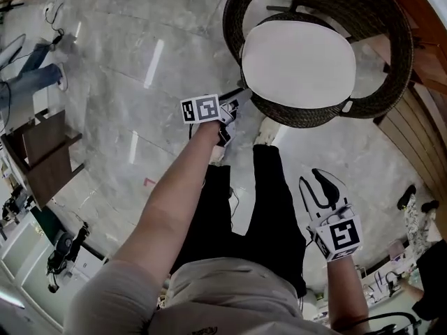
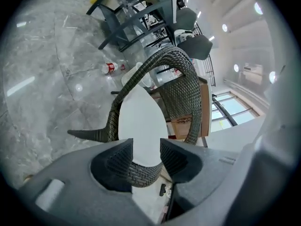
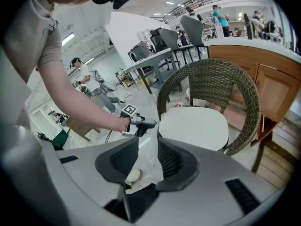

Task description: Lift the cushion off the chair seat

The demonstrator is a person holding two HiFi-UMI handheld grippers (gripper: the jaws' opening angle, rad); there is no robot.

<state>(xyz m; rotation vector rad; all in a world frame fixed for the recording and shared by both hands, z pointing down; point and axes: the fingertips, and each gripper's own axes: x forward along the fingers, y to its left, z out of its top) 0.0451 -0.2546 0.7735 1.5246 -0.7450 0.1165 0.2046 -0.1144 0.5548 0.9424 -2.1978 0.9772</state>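
Observation:
A round white cushion lies flat on the seat of a dark wicker chair. My left gripper hovers just off the chair's front-left rim, apart from the cushion. In the left gripper view its jaws stand open, and the cushion and the woven seat rim show through the gap. My right gripper hangs lower and nearer, well short of the chair, open with only floor between its jaws. The right gripper view shows the cushion and the left gripper beside it.
A wooden counter stands right behind the chair. A red and white bottle lies on the grey floor past the chair. A dark wooden stool is at the left. The person's shoes stand at the chair's front.

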